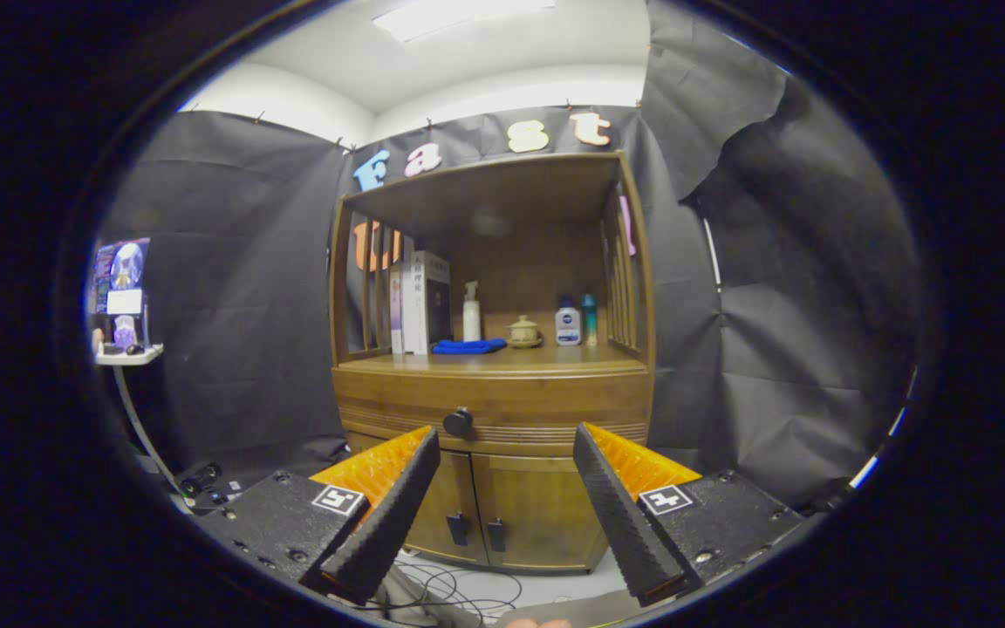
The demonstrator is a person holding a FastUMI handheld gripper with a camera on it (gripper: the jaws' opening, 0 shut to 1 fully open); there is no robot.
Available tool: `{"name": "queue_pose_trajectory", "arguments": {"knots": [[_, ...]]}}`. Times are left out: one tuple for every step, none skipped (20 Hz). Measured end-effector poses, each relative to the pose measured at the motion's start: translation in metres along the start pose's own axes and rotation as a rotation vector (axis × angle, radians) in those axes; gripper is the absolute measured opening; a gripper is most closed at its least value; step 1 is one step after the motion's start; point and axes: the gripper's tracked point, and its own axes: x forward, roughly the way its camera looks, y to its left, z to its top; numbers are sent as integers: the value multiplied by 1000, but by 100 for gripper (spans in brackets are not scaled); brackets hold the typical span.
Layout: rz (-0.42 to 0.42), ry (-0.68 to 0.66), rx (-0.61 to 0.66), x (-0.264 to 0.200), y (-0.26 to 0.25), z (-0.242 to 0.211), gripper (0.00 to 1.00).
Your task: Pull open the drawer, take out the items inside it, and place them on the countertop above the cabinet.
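Gripper (504,445) of mine is wide open, both fingers apart and holding nothing, pointing toward the wooden cabinet (494,410). Well beyond the fingertips I see the drawer (537,406), which is closed, with its dark round knob (458,422) a little nearer my left finger. Under the drawer are two doors (502,510), also closed. On the countertop (555,356) above stand some books (420,301), a white spray bottle (471,311), a blue cloth (468,346), a small lidded pot (523,332) and two bottles (576,321). Some cables (450,584) lie on the floor.
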Motion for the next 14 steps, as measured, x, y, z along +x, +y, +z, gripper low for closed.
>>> {"name": "queue_pose_trajectory", "arguments": {"knots": [[11, -3, -17, 17, 10, 1, 100], [16, -9, -32, 32, 18, 1, 100], [15, -13, -43, 48, 24, 1, 100], [21, -15, -47, 65, 33, -2, 100], [29, -10, -48, 82, 42, -6, 100], [27, 6, -48, 99, 47, -11, 100], [24, 15, -42, 115, 52, -17, 100], [17, 24, -37, 133, 55, -21, 100], [3, 32, -39, 150, 57, -26, 100], [-15, 41, -44, 164, 57, -32, 100], [-30, 44, -51, 177, 57, -35, 99], [-43, 51, -55, 189, 55, -43, 100], [-51, 70, -59, 200, 55, -51, 99], [-56, 87, -62, 208, 57, -60, 100]]}}
